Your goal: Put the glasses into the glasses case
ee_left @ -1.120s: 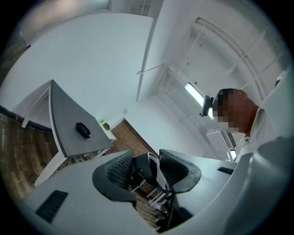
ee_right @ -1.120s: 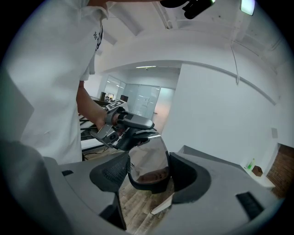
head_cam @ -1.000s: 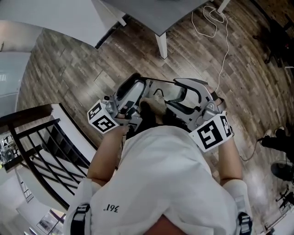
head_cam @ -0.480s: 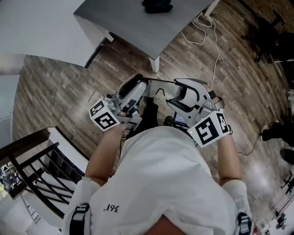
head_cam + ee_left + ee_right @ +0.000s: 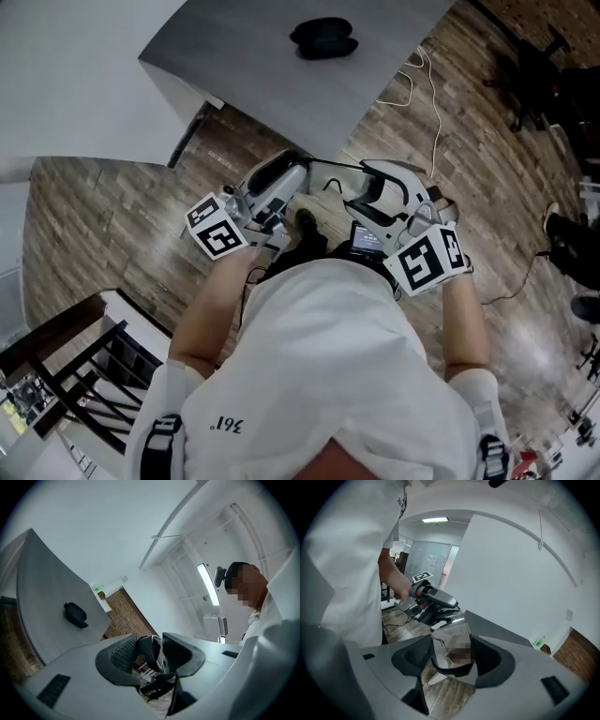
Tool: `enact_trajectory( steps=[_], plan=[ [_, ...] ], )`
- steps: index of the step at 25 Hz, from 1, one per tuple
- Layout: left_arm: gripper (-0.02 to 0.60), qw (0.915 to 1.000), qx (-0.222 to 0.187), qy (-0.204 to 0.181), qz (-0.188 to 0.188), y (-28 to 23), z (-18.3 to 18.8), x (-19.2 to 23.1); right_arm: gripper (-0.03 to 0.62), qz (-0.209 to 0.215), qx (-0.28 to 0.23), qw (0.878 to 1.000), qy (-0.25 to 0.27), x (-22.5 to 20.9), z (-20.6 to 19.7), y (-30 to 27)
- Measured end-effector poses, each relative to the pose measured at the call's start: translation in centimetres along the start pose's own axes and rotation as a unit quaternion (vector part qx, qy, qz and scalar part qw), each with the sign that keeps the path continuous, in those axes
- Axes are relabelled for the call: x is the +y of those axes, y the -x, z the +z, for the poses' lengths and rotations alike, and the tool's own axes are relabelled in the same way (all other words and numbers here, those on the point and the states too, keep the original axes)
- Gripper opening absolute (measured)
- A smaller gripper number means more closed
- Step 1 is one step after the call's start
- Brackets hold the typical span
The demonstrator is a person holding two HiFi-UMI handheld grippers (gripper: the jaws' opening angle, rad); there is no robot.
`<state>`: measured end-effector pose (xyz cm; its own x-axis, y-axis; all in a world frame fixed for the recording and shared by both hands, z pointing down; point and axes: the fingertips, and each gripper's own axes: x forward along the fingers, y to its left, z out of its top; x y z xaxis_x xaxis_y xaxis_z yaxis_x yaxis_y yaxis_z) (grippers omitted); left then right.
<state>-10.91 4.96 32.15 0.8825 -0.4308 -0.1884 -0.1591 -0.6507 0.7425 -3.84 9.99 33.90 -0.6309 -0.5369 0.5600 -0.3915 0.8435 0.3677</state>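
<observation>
A dark glasses case [image 5: 323,37] lies shut on the grey table [image 5: 262,84], also seen in the left gripper view as the case [image 5: 75,614] on the table [image 5: 42,597]. The glasses [image 5: 331,168], with a thin black frame and mirrored lens, hang over the wooden floor between both grippers, short of the table's edge. My left gripper [image 5: 302,171] is shut on one dark end of the glasses [image 5: 149,654]. My right gripper [image 5: 367,176] is shut on the other lens [image 5: 452,641], which spans the gap between its pads. The left gripper [image 5: 433,599] shows beyond it.
A white cable [image 5: 436,103] trails over the wooden floor right of the table. A black stair railing [image 5: 75,370] stands at the lower left. Dark chair legs [image 5: 539,56] and someone's shoes [image 5: 567,234] are at the right.
The view has moved toward the table: more of its top and the dark case have come into sight. Both grippers, still holding the glasses between them, now sit nearer its edge.
</observation>
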Motion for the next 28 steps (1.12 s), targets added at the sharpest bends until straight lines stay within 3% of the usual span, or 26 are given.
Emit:
enact_trajectory(
  steps=[8,19,28],
  plan=[
    [0.173,0.9999,0.004,0.005,0.014,-2.0,1.5,2.8,0.285,0.018,0.004,1.000,0.004,-3.3,-1.2,-2.1],
    [0.173,0.9959,-0.033,-0.001,0.084,-9.0,3.9,7.9,0.285,0.085,-0.029,0.995,0.044,-12.5,-5.1,-4.3],
    [0.173,0.9924,-0.034,-0.030,0.115,-9.4,4.4,7.8,0.285,0.121,-0.042,0.987,0.094,-14.2,-4.8,-4.6]
  ],
)
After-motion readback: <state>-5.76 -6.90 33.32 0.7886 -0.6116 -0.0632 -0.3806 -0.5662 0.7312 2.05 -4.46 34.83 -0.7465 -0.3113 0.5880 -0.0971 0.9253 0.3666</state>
